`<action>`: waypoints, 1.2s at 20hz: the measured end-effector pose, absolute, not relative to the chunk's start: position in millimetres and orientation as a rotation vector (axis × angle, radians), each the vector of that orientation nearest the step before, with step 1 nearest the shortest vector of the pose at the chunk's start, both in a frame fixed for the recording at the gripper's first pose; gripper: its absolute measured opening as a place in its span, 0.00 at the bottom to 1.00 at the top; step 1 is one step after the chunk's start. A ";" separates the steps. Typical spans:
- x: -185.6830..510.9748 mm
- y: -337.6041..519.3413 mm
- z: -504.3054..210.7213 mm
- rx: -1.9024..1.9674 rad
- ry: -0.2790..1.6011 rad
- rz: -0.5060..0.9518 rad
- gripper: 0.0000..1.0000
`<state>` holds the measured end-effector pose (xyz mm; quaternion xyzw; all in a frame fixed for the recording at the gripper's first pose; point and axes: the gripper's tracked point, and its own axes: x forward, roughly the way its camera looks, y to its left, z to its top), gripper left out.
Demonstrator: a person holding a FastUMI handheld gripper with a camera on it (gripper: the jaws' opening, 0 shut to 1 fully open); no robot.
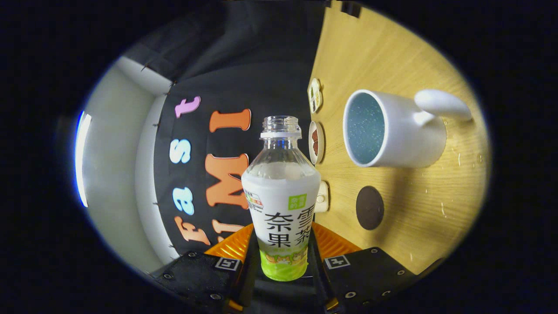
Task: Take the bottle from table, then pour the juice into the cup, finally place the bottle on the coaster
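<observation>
Gripper point(281, 257) fingers clamp the uncapped clear plastic bottle with white-and-green label point(281, 205) between them, white mug point(392, 131) beyond.

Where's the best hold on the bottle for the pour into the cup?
Keep the hold you have: the gripper is shut on the bottle across the lower, labelled body, one finger on each side. That wide section suits a squeeze better than the narrow neck, and it leaves the uncapped mouth free to tip toward the cup.
</observation>
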<state>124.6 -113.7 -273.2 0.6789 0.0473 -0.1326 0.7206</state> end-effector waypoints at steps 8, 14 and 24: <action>139.1 -92.6 -258.6 0.900 0.172 -0.158 0.57; 154.6 -93.8 -248.5 0.502 0.167 -0.113 0.57; 185.9 -107.7 -279.0 0.084 0.236 -0.120 0.57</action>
